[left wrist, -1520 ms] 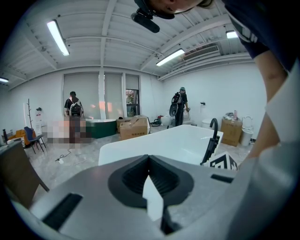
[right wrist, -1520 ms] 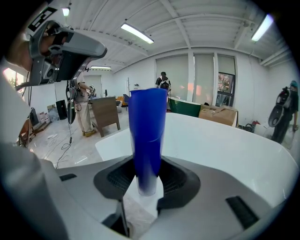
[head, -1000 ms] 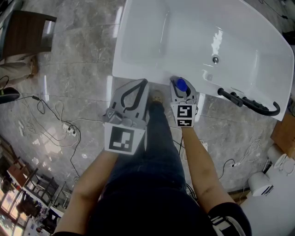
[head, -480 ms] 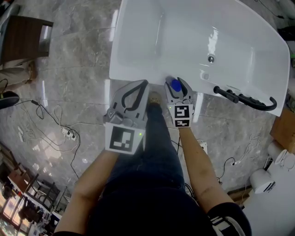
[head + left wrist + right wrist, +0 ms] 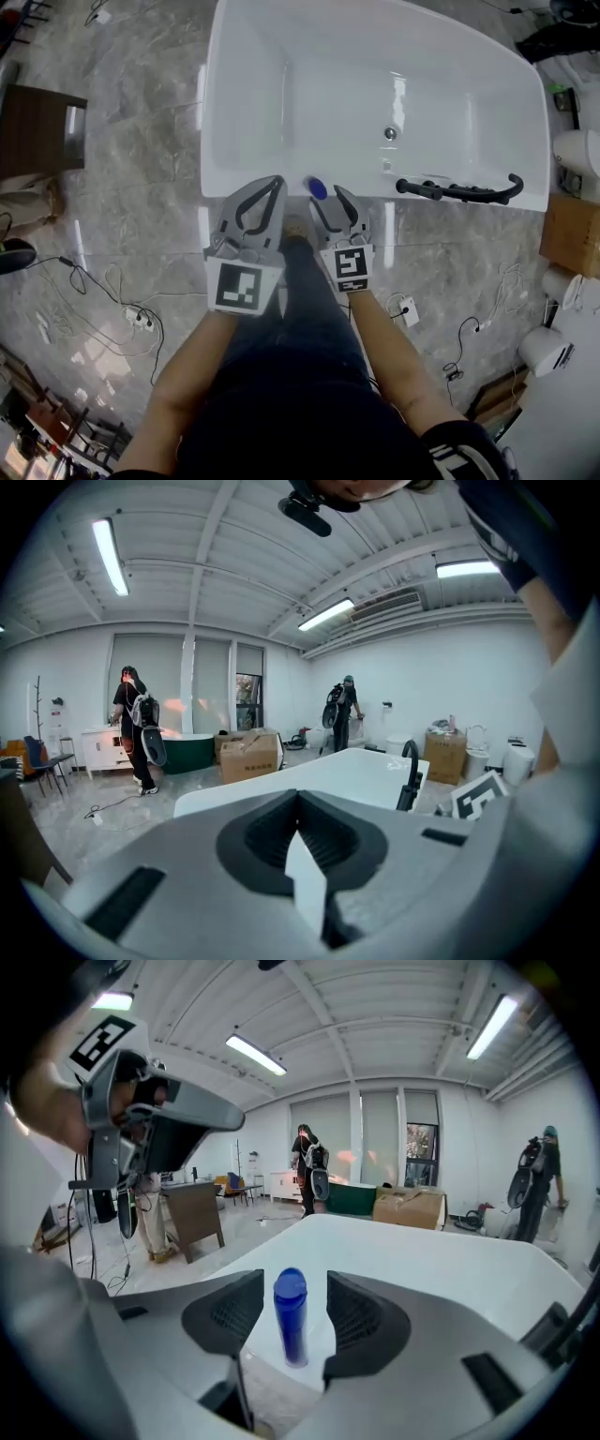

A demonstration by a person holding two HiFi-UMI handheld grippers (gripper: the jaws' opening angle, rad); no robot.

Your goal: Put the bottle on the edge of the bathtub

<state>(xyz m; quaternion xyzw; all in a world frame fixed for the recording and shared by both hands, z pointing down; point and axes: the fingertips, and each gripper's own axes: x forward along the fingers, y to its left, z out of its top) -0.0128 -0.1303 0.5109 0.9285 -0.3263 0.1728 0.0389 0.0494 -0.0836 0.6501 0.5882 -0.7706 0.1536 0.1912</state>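
Note:
A blue bottle stands upright on the near rim of the white bathtub. My right gripper is just on the near side of it, and its jaws are opening. In the right gripper view the bottle stands between the two black pads, apart from both, on the bathtub's edge. My left gripper hovers to the left of the bottle by the same rim, jaws shut with nothing in them. The left gripper view shows its closed jaws and the bathtub beyond.
A black tap with a hand shower lies along the tub's right rim, near the drain. Cables and a plug strip trail over the marble floor. A brown cabinet stands left, a cardboard box right. People stand far off.
The right jaws have spread and let go of the bottle, which now stands free on the rim. Both grippers have drawn back a little from the tub, and the view has shifted.

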